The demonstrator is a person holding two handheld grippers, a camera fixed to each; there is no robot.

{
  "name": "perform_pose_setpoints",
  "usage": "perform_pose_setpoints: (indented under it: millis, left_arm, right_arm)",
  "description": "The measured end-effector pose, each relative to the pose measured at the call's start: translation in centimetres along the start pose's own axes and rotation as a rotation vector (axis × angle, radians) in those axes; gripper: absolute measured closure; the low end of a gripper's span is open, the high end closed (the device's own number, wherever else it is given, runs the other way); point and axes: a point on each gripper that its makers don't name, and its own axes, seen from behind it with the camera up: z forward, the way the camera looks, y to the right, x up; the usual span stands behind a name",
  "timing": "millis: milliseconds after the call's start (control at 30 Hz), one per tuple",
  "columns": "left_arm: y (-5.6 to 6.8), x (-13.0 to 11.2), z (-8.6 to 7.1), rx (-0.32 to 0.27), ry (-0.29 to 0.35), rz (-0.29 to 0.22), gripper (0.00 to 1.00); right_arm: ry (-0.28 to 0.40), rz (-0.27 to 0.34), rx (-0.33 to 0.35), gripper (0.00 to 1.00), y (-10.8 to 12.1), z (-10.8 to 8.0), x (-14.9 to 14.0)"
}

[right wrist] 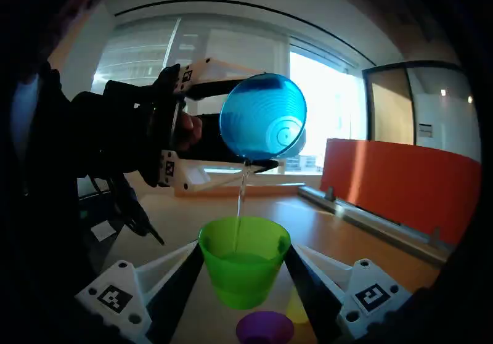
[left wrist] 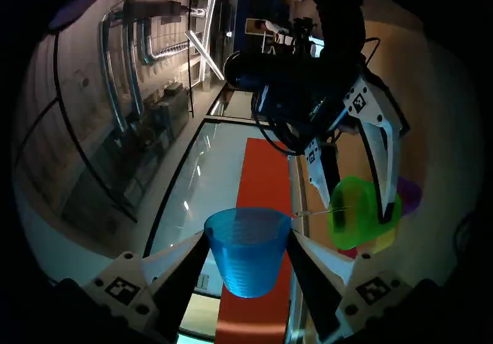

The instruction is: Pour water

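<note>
My left gripper (left wrist: 248, 251) is shut on a translucent blue cup (left wrist: 248, 254). In the right gripper view that blue cup (right wrist: 264, 117) is tipped on its side, held by the left gripper (right wrist: 246, 119), and a thin stream of water (right wrist: 240, 205) falls from its rim into the green cup (right wrist: 244, 259) below. My right gripper (right wrist: 245, 264) is shut on the upright green cup, which holds some water. In the left gripper view the right gripper (left wrist: 358, 205) holds the green cup (left wrist: 357, 213) off to the right.
A purple cup (right wrist: 265, 327) and a yellow cup (right wrist: 297, 310) stand on the wooden table (right wrist: 345, 236) just under the green one. An orange partition (right wrist: 400, 184) runs along the table's right side. A person's dark sleeve (right wrist: 117, 128) reaches in from the left.
</note>
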Motion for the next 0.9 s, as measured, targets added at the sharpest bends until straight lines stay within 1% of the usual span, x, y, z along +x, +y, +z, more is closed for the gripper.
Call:
perform_pose_setpoints:
  millis: [567, 900]
  left_arm:
    - [-0.43, -0.07, 0.11, 0.005, -0.002, 0.032, 0.15]
    - [-0.29, -0.09, 0.10, 0.002, -0.003, 0.053, 0.15]
  right_arm:
    - [0.004, -0.001, 0.000, 0.10, -0.03, -0.06, 0.30]
    - [0.005, -0.001, -0.001, 0.10, -0.07, -0.05, 0.34]
